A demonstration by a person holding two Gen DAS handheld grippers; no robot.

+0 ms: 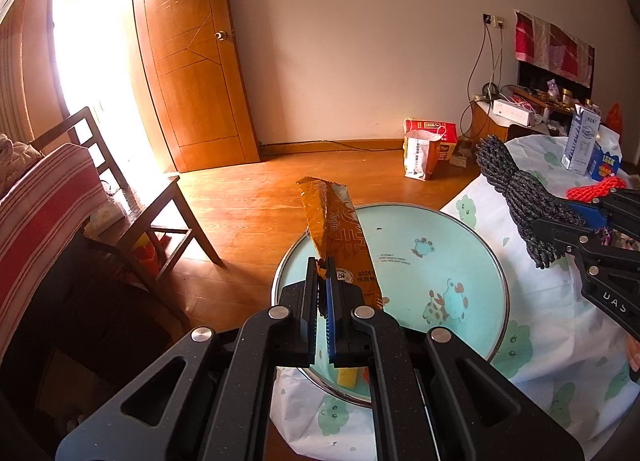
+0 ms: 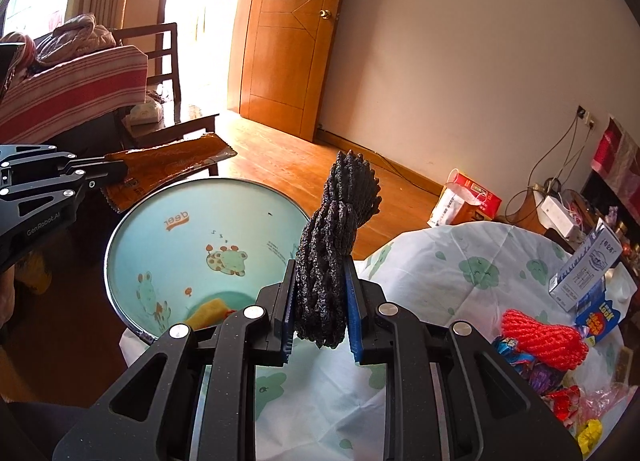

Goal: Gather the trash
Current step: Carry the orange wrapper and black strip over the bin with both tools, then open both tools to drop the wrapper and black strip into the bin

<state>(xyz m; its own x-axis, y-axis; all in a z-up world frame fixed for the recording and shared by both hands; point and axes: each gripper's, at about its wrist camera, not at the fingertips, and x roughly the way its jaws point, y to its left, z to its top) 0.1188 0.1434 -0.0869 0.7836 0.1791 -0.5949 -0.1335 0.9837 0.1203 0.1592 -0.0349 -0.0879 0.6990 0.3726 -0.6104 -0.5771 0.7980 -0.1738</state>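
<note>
The left tongs (image 1: 322,281) pinch an orange wrapper (image 1: 340,233) tight, above the bin (image 1: 460,229) at the desk (image 2: 420,261) edge. The right tongs (image 2: 320,301) clamp a dark rope bundle (image 2: 336,241) near the bin's rim.

Left gripper (image 1: 323,281) clamped shut, angled downward; right gripper (image 2: 320,301) part-closed, angled downward

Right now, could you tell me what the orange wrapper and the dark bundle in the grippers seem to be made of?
Orange wrapper: apparently thin glossy plastic film, creased, with serrated ends and a silvery inner side. Dark bundle: looks like coiled braided cord, matte and speckled; fibre unclear.
</note>
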